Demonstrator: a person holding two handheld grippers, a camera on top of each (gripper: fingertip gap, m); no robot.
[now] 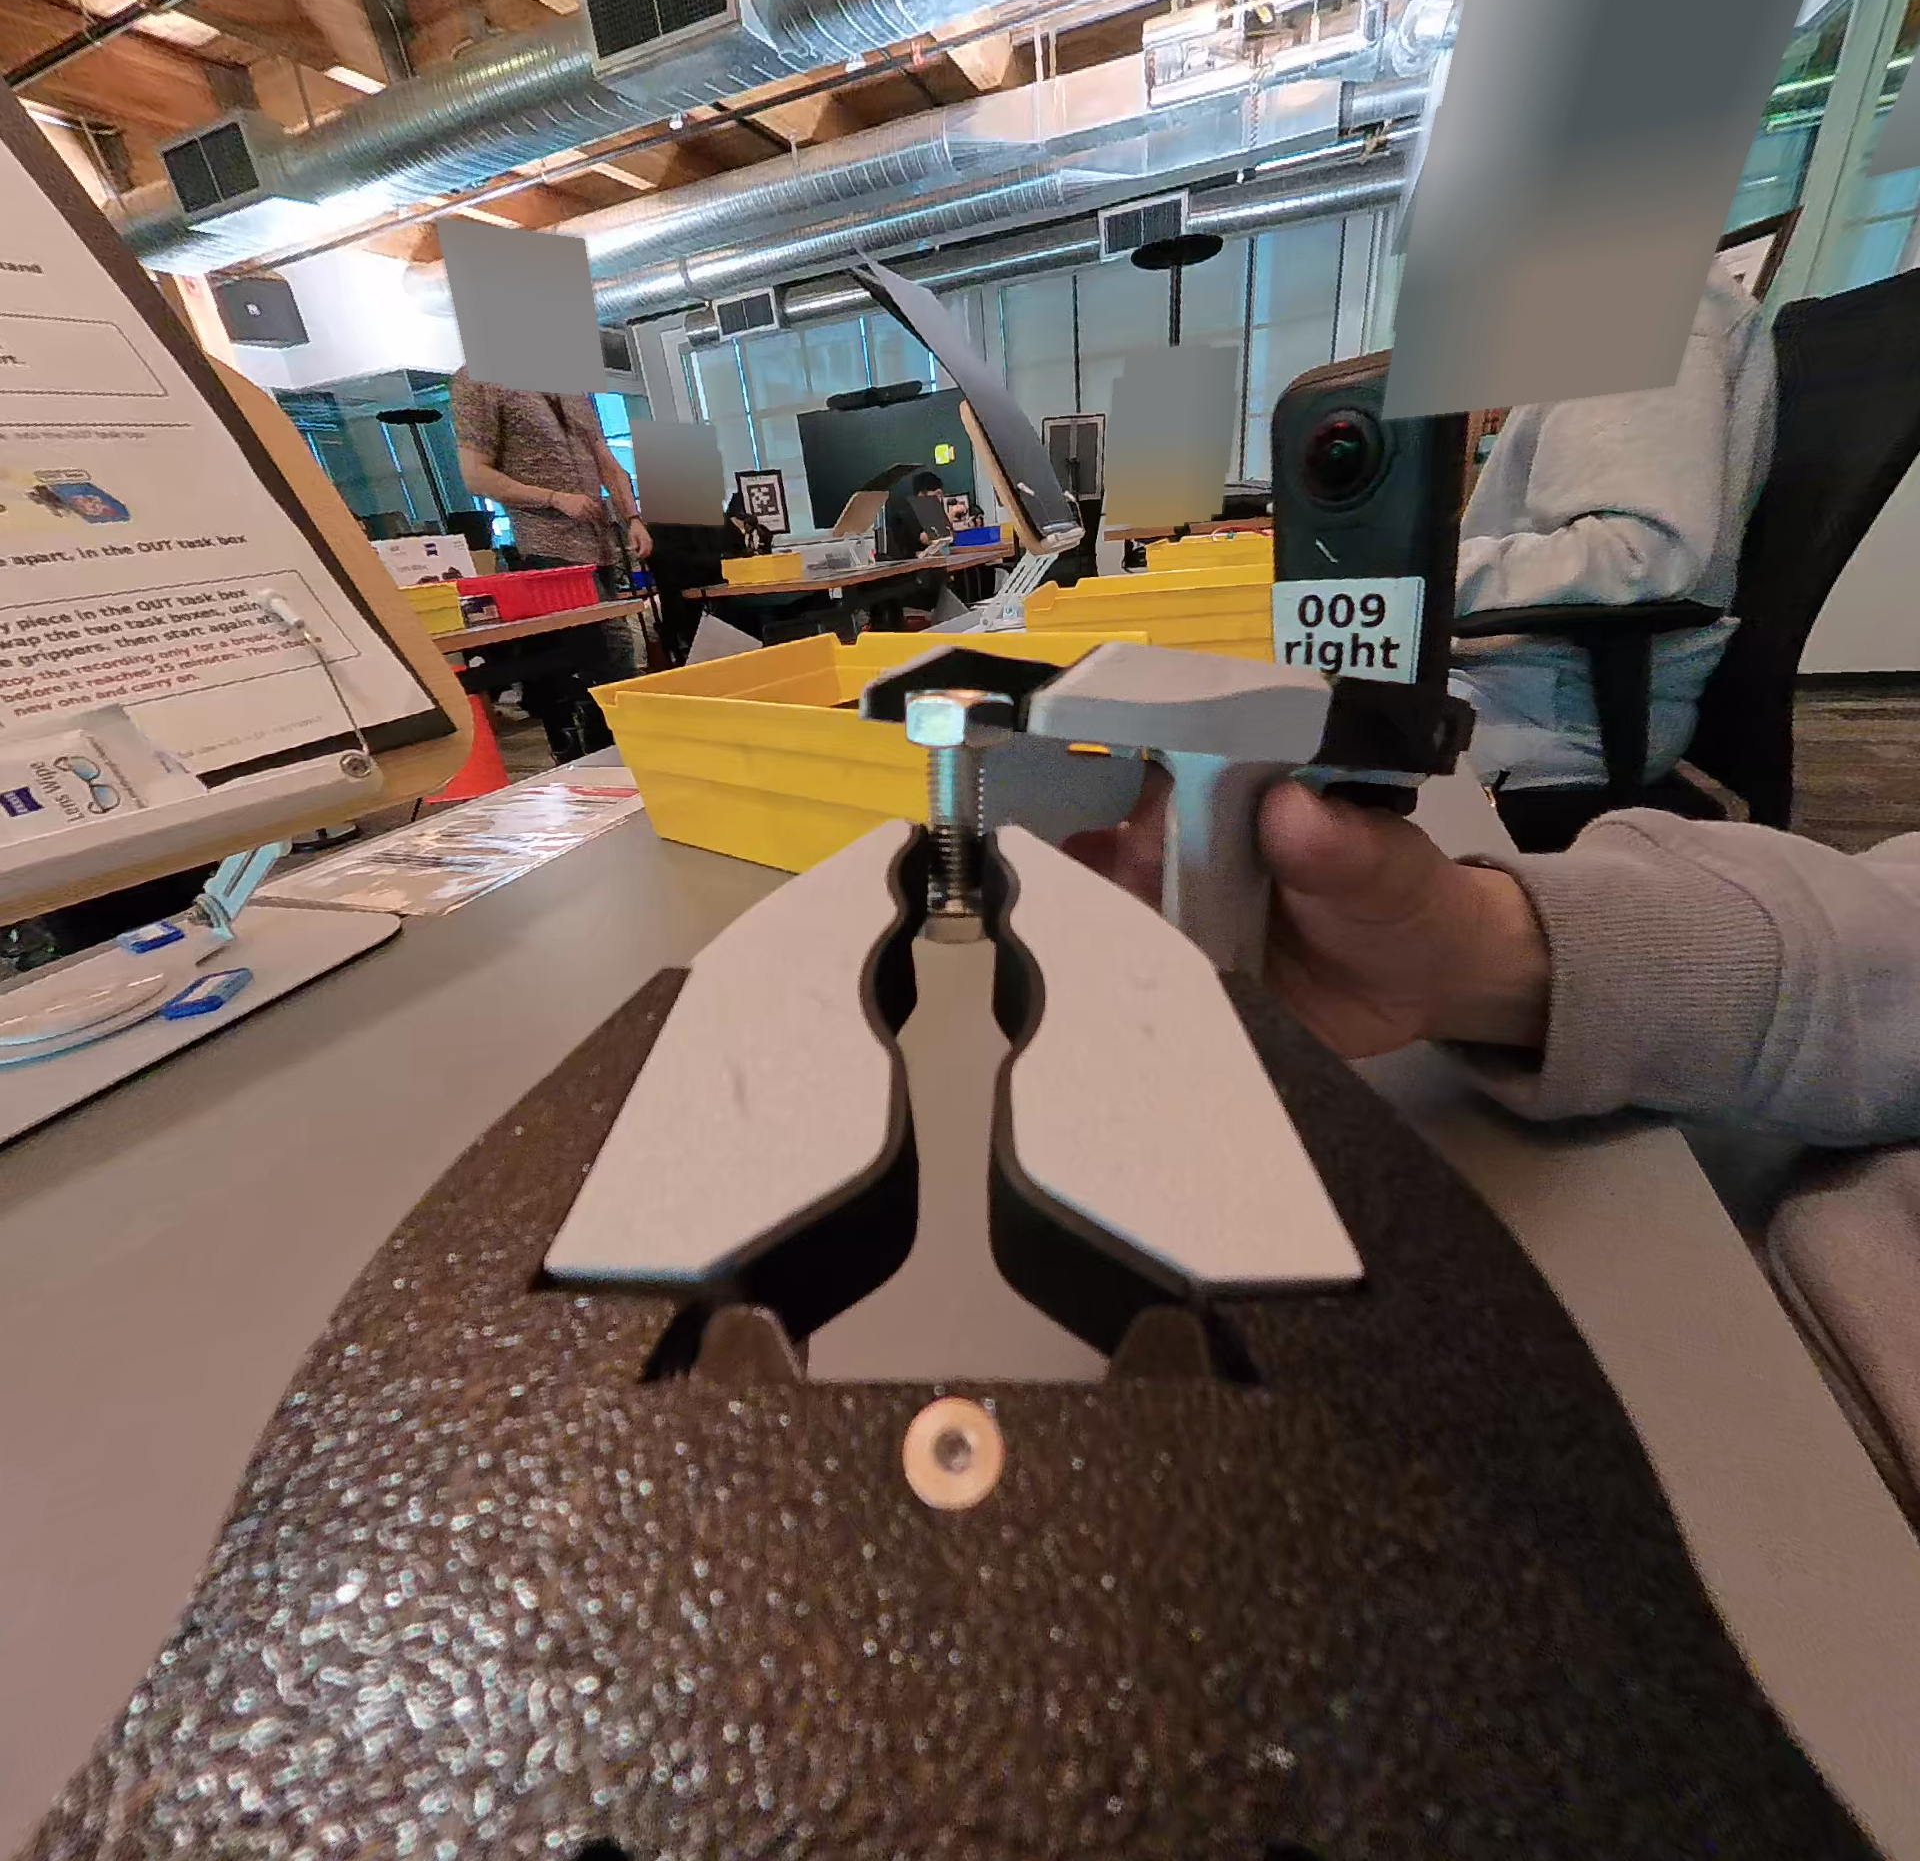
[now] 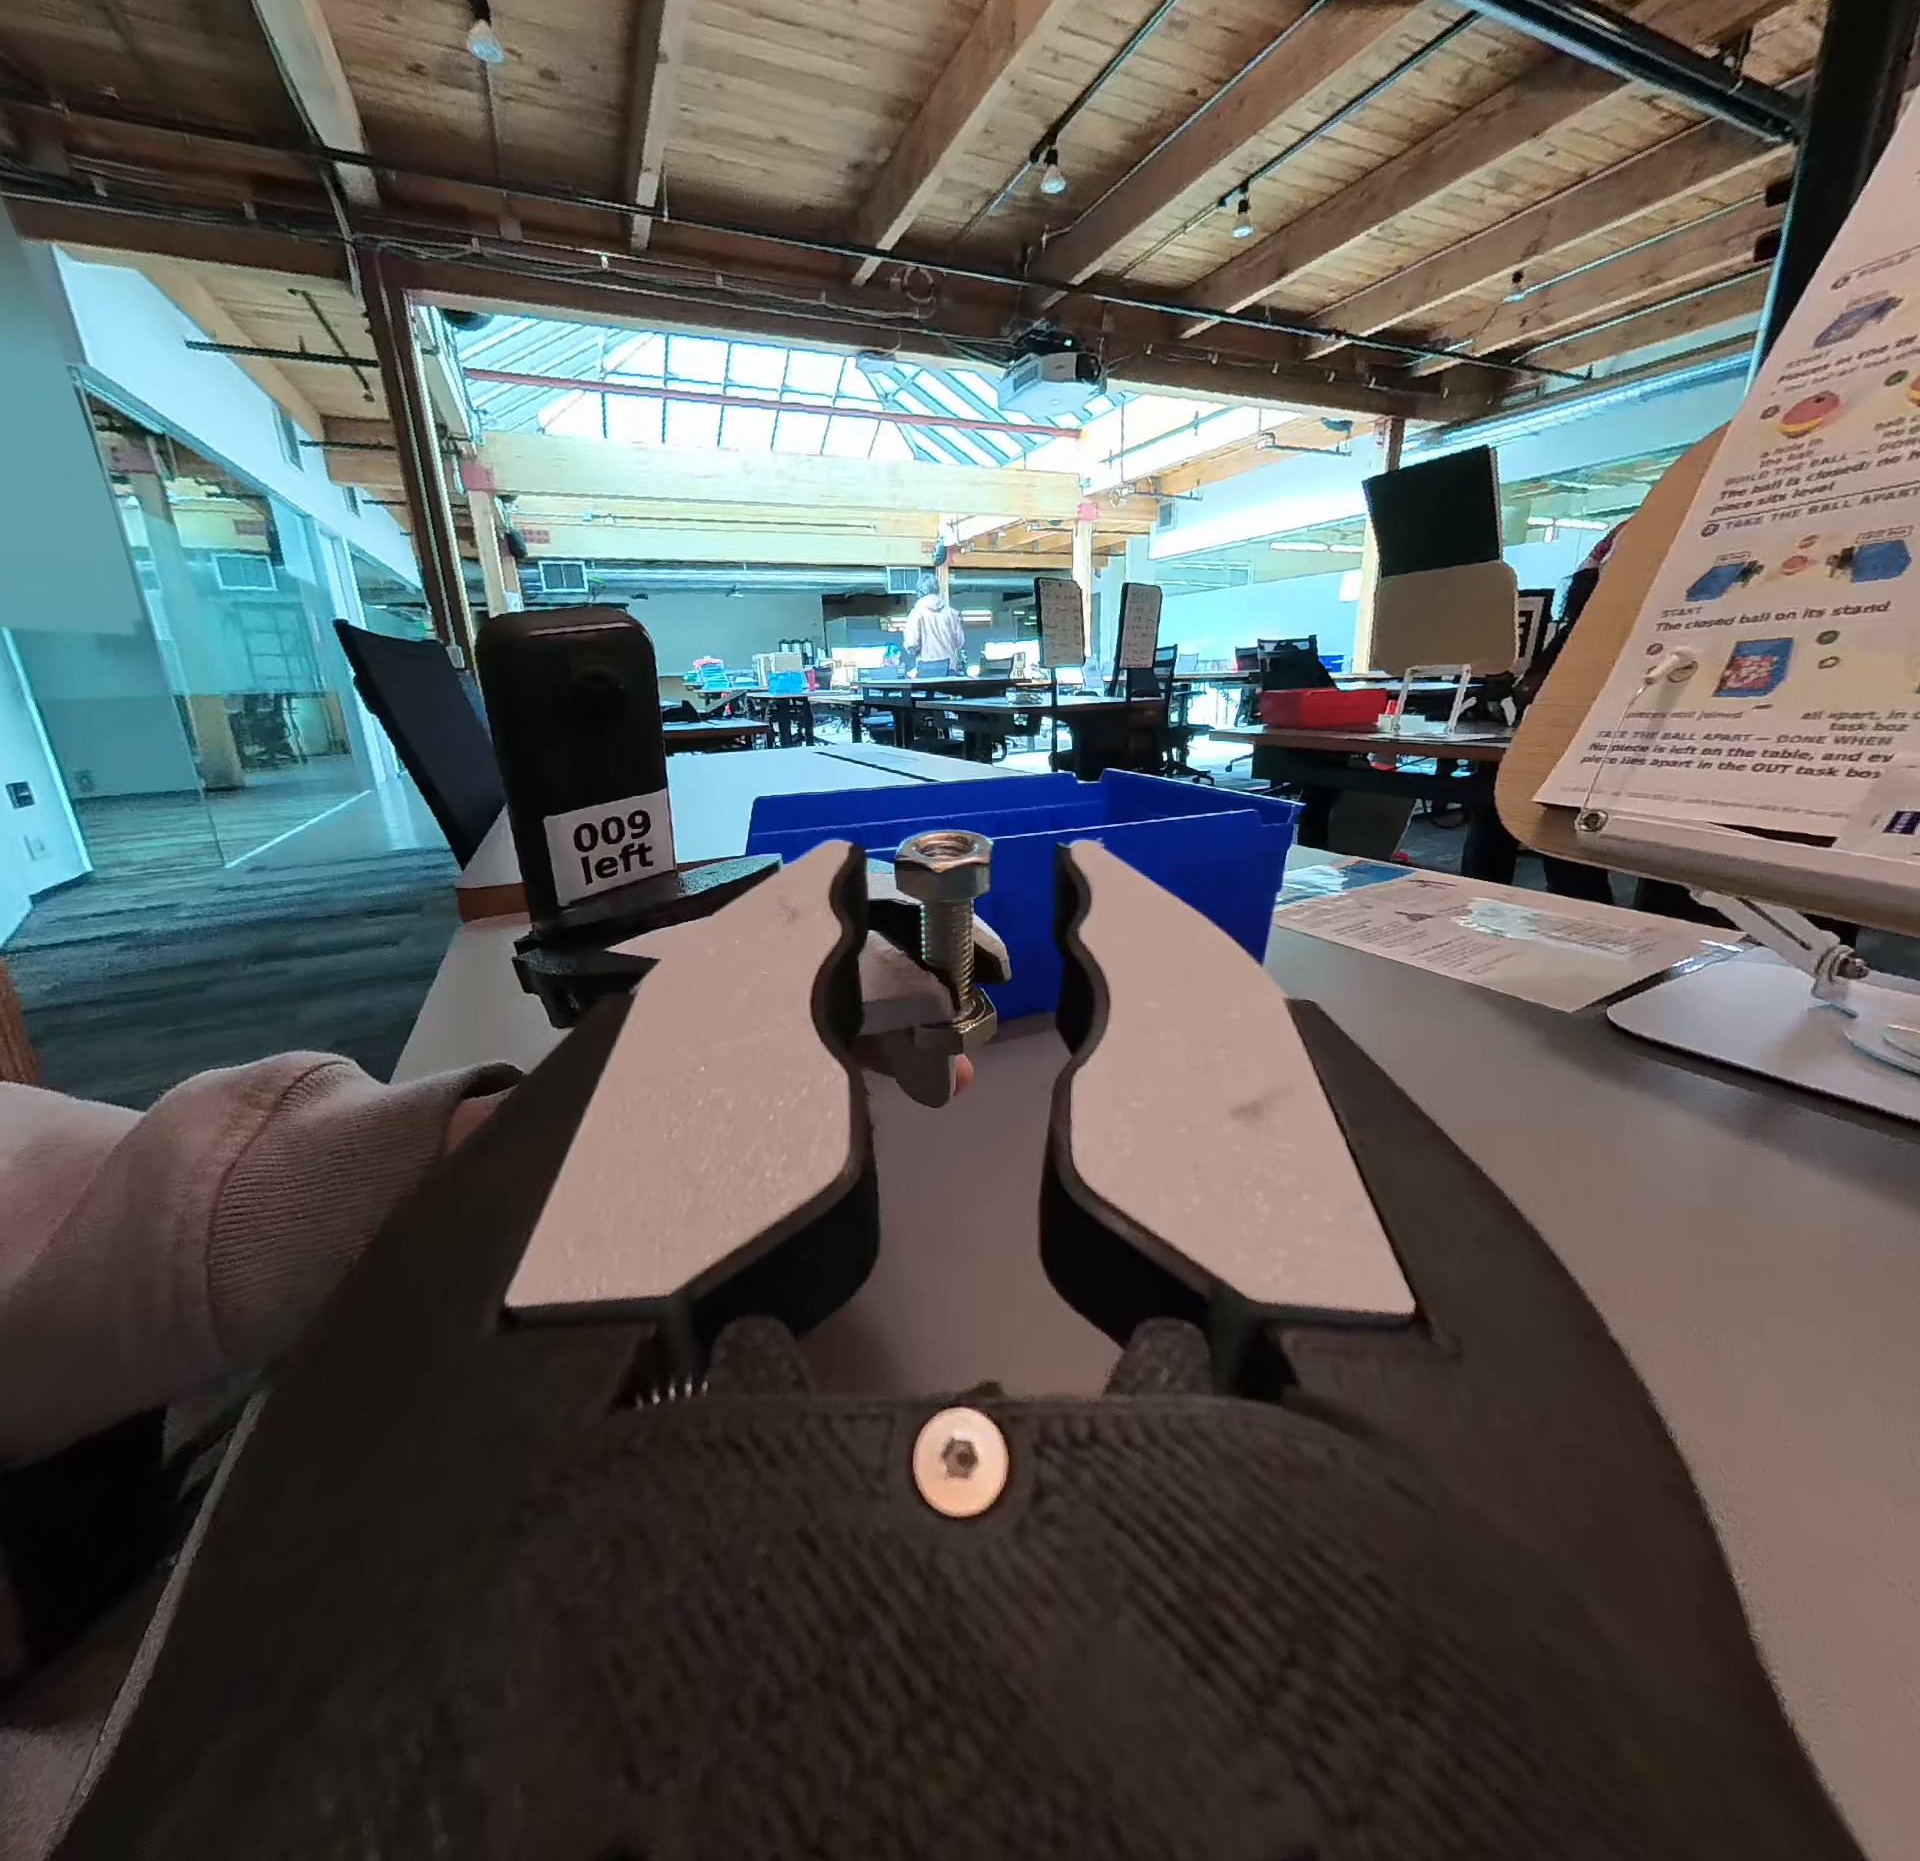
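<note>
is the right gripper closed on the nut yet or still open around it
Open. In the right wrist view, the right gripper has its fingers either side of the nut, with gaps showing on both sides.

- White sticker [image 1: 1348,630], black print, is seen on a black camera, right of centre, left wrist view; wording not given.
- A like sticker [image 2: 610,847] is seen on a black camera, left of centre, right wrist view.
- Printed instruction sheet [image 1: 156,523] w/ pics is clipped to a stand, left edge.
- Labelled wipe packet [image 1: 73,788] is seen at lower left.
- Printed flat sheet [image 2: 1475,928] is laid on the table, right.

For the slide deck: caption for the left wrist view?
Left claw grips bolt upright; right claw spans its head.
</note>
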